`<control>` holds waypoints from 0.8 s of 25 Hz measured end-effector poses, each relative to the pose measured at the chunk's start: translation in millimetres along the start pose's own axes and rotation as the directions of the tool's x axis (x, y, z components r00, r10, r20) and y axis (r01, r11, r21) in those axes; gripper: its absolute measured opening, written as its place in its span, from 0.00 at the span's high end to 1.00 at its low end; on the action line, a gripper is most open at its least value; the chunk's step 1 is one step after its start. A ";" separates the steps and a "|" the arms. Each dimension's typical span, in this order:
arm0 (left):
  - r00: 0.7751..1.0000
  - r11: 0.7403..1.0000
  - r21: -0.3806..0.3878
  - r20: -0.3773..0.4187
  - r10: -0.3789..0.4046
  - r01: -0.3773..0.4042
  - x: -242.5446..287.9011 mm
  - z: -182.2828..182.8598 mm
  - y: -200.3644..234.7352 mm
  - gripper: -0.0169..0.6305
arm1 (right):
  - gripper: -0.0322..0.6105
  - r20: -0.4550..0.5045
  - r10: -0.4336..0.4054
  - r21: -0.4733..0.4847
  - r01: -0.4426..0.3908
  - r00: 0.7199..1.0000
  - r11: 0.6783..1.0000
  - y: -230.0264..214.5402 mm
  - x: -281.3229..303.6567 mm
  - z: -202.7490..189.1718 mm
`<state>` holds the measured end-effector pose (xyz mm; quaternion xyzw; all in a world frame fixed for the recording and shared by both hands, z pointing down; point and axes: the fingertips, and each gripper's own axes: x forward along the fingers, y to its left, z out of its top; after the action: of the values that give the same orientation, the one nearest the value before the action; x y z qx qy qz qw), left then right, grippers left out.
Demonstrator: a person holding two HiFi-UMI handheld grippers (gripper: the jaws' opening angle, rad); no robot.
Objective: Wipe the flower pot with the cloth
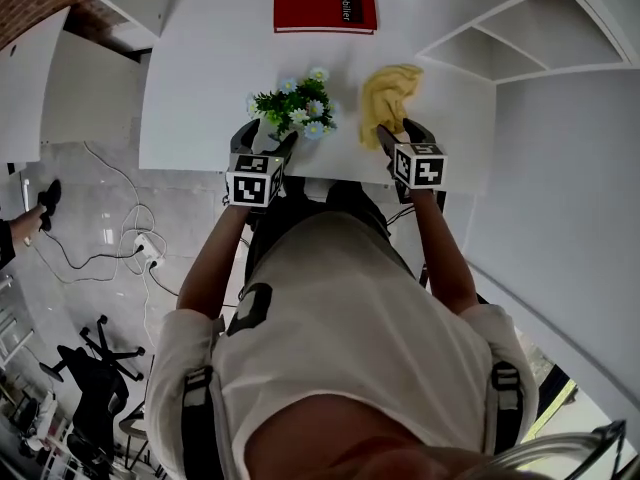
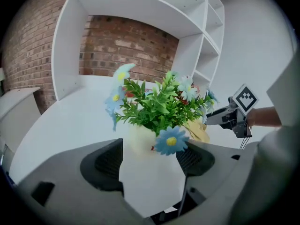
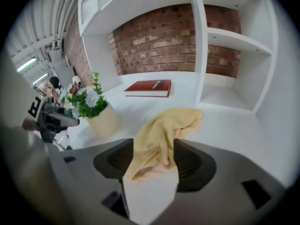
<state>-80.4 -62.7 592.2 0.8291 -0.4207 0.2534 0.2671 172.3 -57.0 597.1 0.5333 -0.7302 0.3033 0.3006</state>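
A cream flower pot [image 1: 272, 128] with green leaves and pale blue flowers stands near the white table's [image 1: 200, 88] front edge. My left gripper [image 1: 266, 140] is open right in front of it. In the left gripper view the pot [image 2: 138, 139] sits just beyond the spread jaws of that gripper [image 2: 150, 161], touching neither pad. To the right a yellow cloth [image 1: 388, 93] lies crumpled on the table. My right gripper [image 3: 153, 161] is open around the cloth's [image 3: 164, 130] near end. The cloth lies slack between the pads.
A red book [image 1: 325, 4] lies flat at the back of the table. White shelf compartments [image 1: 510, 38] stand at the back right, against a brick wall. Below the table's front edge are floor cables [image 1: 120, 228] and an office chair [image 1: 95, 353]. A person's hand [image 1: 25, 223] shows at far left.
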 end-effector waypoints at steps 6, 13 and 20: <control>0.999 1.000 -0.021 0.046 -0.020 0.021 -39.8 11.1 22.6 0.43 | 0.75 0.282 0.288 0.305 -0.370 0.915 0.877 64.3 -52.2 60.2; 0.989 0.981 0.128 0.016 -0.148 0.145 -67.7 26.9 4.2 0.59 | 0.93 0.395 0.559 0.206 -0.663 0.729 0.719 160.2 -101.0 91.2; 0.934 0.944 -0.027 0.156 -0.321 0.329 -95.3 48.1 -53.3 0.94 | 0.93 0.438 0.714 0.142 -0.826 0.546 0.545 192.3 -138.3 95.1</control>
<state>-75.9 -13.8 483.4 0.8965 -0.3033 0.1319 0.2949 11.1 0.5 407.7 0.2356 -0.8672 0.4299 -0.0876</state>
